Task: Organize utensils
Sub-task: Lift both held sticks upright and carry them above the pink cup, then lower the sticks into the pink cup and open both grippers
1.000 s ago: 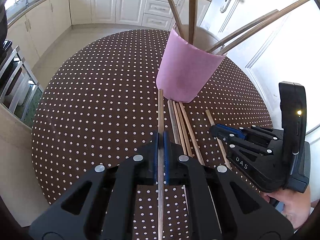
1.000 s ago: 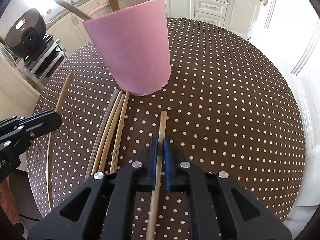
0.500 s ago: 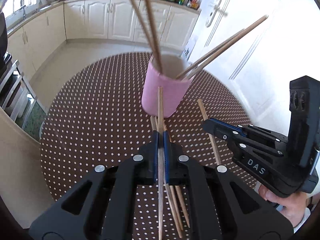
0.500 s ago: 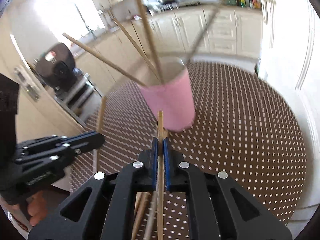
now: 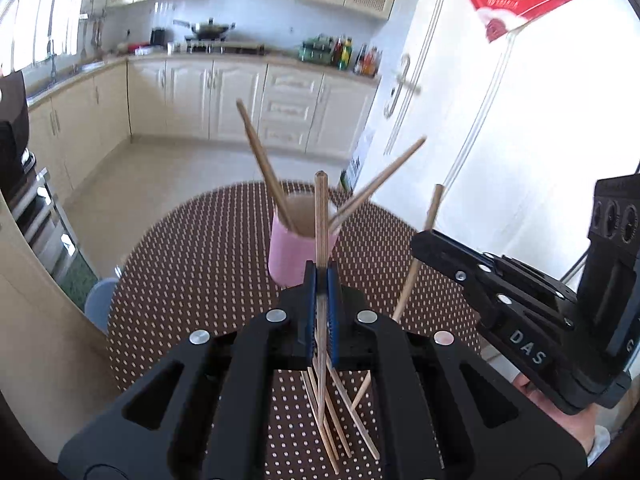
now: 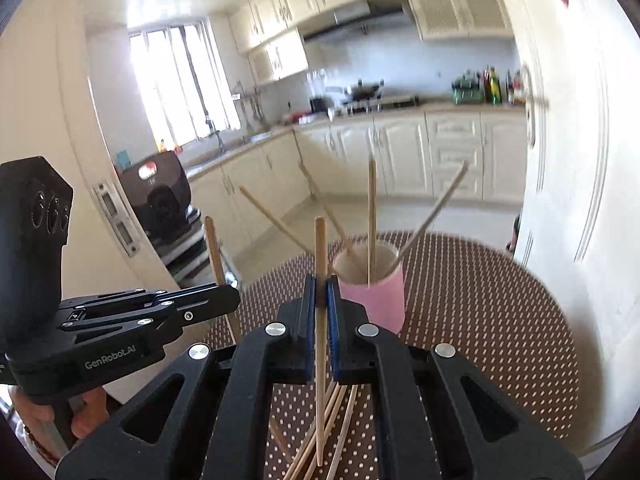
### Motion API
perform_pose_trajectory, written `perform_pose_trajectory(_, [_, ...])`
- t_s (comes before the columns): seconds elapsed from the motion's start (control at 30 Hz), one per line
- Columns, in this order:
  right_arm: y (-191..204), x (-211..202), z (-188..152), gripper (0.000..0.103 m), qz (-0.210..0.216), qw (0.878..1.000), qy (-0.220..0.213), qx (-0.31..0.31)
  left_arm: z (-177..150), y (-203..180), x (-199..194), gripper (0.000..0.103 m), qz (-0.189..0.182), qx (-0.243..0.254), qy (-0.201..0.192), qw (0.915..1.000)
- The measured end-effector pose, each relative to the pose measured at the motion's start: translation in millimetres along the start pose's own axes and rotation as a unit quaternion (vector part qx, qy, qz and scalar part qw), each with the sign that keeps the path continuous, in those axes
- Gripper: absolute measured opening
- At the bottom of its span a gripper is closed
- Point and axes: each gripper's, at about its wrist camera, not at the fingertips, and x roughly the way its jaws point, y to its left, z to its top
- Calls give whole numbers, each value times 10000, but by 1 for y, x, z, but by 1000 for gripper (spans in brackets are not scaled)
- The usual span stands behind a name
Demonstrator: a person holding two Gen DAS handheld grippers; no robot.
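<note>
In the left wrist view my left gripper (image 5: 321, 276) is shut on a wooden chopstick (image 5: 320, 208) whose tip stands up in front of the pink cup (image 5: 294, 258). The cup stands on the brown dotted table (image 5: 200, 260) with several chopsticks leaning in it. To the right, my right gripper (image 5: 426, 242) holds another chopstick (image 5: 420, 264) in the air. In the right wrist view the right gripper (image 6: 320, 284) is shut on its chopstick (image 6: 320, 244), just left of the pink cup (image 6: 384, 300). The left gripper (image 6: 228, 294) holds its chopstick (image 6: 214, 248) at the left. Both are raised above the table.
Several loose chopsticks (image 5: 340, 412) lie on the table below the grippers, also visible as loose chopsticks (image 6: 346, 408) in the right wrist view. A white door (image 5: 460, 140) stands close to the table's right side. A black appliance (image 6: 160, 196) sits on a rack to the left. Kitchen cabinets (image 5: 240, 100) line the far wall.
Both grippers have risen from the table, each lifting its chopstick and tilting it upward. The pink cup now sits lower and farther off in both views.
</note>
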Motion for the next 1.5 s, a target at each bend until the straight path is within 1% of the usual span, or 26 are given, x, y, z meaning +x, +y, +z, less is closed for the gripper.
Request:
perform_pose_trajectory(0.17, [7,-22,6,5,-125,9982,-539,-244,13,-5,-19,6,10,90,-488,9988])
perform_pose_trajectory(0.23, [9,-27,8,5,-160,9967,-734,-292,18,-9,-20,6,20,133,-615,9980])
perform_pose_trajectory(0.33, [8,-34,12,5,-411,9921,-1126,-377,26,-12,-23,6,43,162,-824,9965])
perform_pose_trajectory(0.47, [0,-37,17,5,-637,9851,-1561,-335,37,-15,-27,6,29,138,-1132,9935])
perform_pose_trajectory(0.57, [-5,-35,19,5,-778,9784,-1890,-308,49,-16,-30,6,-6,121,-1413,9899])
perform_pose_trajectory(0.67, [-10,-31,22,5,-877,9727,-2132,-280,58,-18,-31,6,41,113,-1709,9852])
perform_pose_trajectory(0.8, [-19,-24,29,5,-997,9656,-2387,-273,67,-17,-30,6,147,61,-2084,9779])
perform_pose_trajectory(0.87, [-19,-23,32,5,-1025,9630,-2481,-248,72,-16,-27,6,177,16,-2196,9754])
perform_pose_trajectory(1.07, [-25,-12,41,5,-1063,9548,-2767,-221,80,-14,-8,6,262,-9,-2334,9720])
perform_pose_trajectory(1.2, [-25,-4,42,5,-1034,9545,-2783,-262,79,-10,9,6,304,-7,-2341,9717])
perform_pose_trajectory(1.3, [-30,3,41,5,-969,9569,-2731,-179,77,-7,20,6,299,2,-2224,9745])
perform_pose_trajectory(1.4, [-35,7,41,5,-948,9574,-2724,-157,71,-6,31,6,381,102,-2161,9756])
perform_pose_trajectory(1.5, [-34,6,41,5,-909,9576,-2728,-188,67,-4,38,6,330,106,-2062,9779])
